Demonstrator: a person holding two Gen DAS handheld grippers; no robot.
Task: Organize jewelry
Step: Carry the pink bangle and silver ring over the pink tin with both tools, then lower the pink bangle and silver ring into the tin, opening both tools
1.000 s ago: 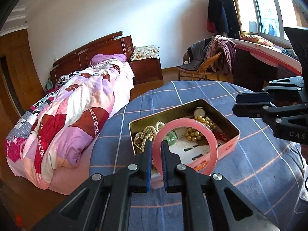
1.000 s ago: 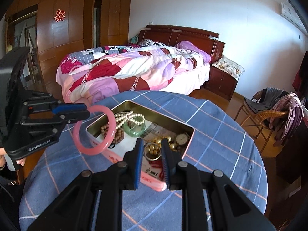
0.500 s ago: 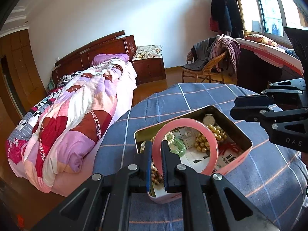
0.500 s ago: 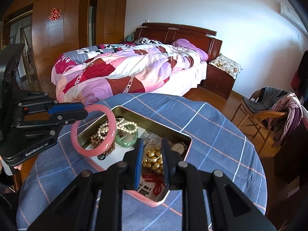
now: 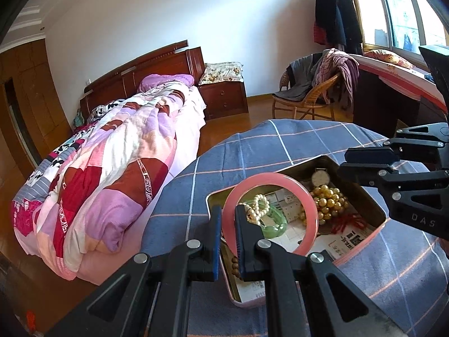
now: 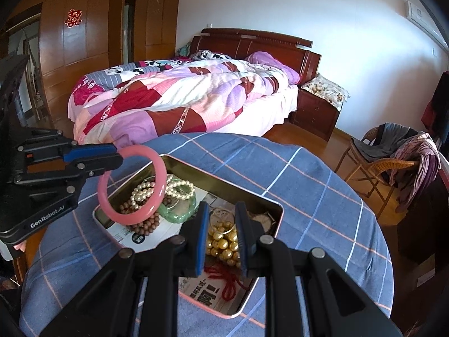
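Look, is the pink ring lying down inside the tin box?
No, the pink ring is held up in the air by the left tool, above the tin box.

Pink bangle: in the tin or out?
Out. The left gripper holds the pink bangle by its rim, above the open tin.

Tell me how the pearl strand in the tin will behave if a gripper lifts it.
The pearl strand lies looped over the green bangle, so it is probably floppy and would dangle. Its round, glossy beads could slip between the pads. It may snag the brown beads beside it.
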